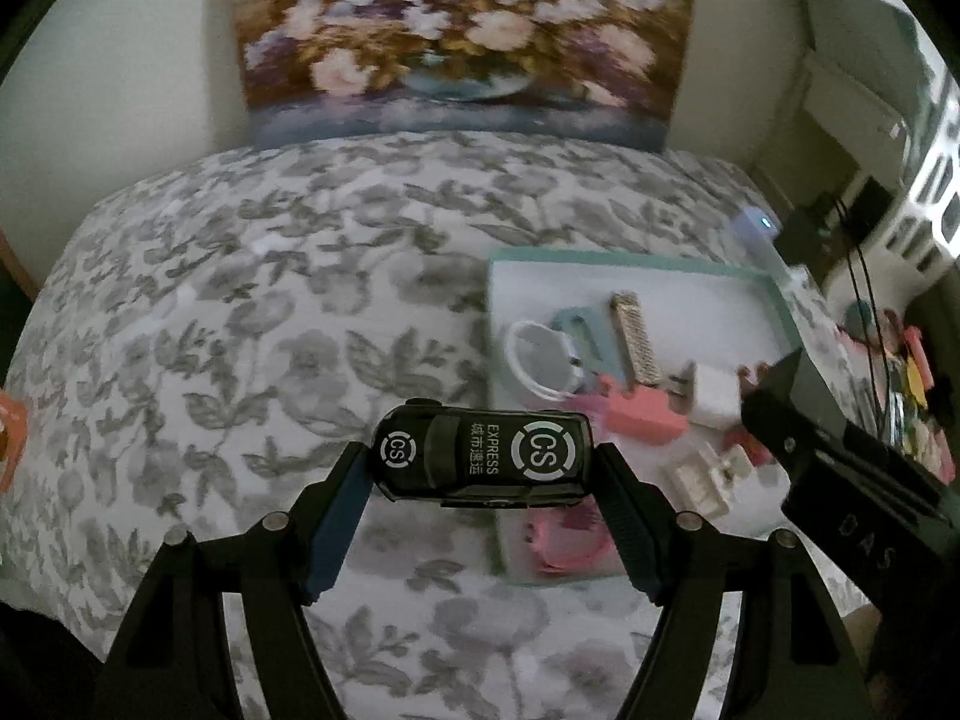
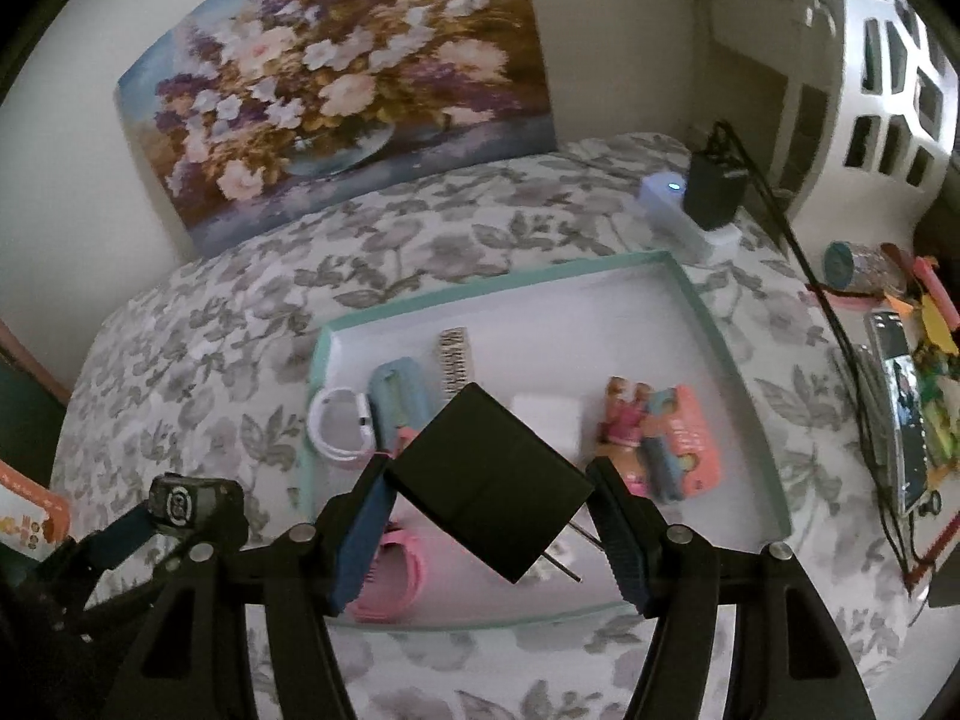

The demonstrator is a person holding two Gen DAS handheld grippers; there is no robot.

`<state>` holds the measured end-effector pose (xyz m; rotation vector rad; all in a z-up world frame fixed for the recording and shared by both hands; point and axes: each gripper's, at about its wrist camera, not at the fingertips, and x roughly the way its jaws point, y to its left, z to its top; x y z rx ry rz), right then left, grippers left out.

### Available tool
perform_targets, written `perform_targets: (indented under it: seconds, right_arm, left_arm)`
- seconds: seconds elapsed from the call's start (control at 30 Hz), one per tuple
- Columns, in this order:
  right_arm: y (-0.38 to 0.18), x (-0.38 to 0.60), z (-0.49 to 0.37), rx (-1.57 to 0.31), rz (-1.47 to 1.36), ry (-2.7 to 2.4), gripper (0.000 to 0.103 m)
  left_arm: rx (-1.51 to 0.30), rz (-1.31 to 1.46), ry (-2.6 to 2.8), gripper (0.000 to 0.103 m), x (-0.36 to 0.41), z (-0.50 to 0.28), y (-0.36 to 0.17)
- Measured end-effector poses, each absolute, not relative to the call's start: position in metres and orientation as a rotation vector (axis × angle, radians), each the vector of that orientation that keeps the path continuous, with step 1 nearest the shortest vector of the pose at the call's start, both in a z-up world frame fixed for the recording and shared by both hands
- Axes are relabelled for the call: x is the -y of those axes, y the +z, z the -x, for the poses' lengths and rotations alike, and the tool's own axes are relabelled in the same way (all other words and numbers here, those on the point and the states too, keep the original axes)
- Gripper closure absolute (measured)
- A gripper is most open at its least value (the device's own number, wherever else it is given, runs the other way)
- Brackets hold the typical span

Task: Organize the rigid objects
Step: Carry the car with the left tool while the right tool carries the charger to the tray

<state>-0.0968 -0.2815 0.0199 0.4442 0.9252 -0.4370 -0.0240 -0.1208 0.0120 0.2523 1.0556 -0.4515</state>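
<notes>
My left gripper (image 1: 483, 480) is shut on a black toy car (image 1: 483, 456) with white "CS EXPRESS" marks, gripped end to end and held crosswise above the floral bedspread, just left of the tray. My right gripper (image 2: 486, 498) is shut on a flat black box (image 2: 492, 480), tilted cornerwise above the white, teal-rimmed tray (image 2: 510, 282). In the tray lie a coiled white cable (image 2: 342, 426), a blue case (image 2: 399, 396), a patterned strip (image 2: 454, 357), a white charger (image 2: 549, 414), pink and orange toys (image 2: 660, 438) and a pink piece (image 2: 390, 576). The box hides part of the tray floor.
A flower painting (image 2: 336, 90) leans on the wall behind the bed. A white device with a blue light (image 2: 666, 198) and a black adapter (image 2: 714, 192) sit past the tray's far corner. Cables, a phone (image 2: 903, 408) and colourful clutter lie right of it. An orange card (image 2: 30, 516) is at the left.
</notes>
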Motion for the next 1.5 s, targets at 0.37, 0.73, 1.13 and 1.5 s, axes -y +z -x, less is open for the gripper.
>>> perform_targets:
  seconds: [0.37, 0.73, 1.13, 1.5]
  right_arm:
    - [0.000, 0.326, 0.121, -0.963, -0.502, -0.519, 0.035]
    - [-0.015, 0.353, 0.137, -0.983, -0.567, -0.561, 0.035]
    - [-0.025, 0.358, 0.139, -1.012, -0.589, -0.566, 0.035]
    - [-0.033, 0.354, 0.133, -1.052, -0.578, -0.547, 0.035]
  left_arm:
    - [-1.090, -0.350, -0.549, 0.027, 0.168, 0.053, -0.005]
    - [-1.124, -0.375, -0.575, 0.027, 0.181, 0.061, -0.017]
    - [-1.141, -0.411, -0.589, 0.027, 0.185, 0.063, -0.024]
    - [-1.157, -0.424, -0.588, 0.027, 0.187, 0.062, -0.030]
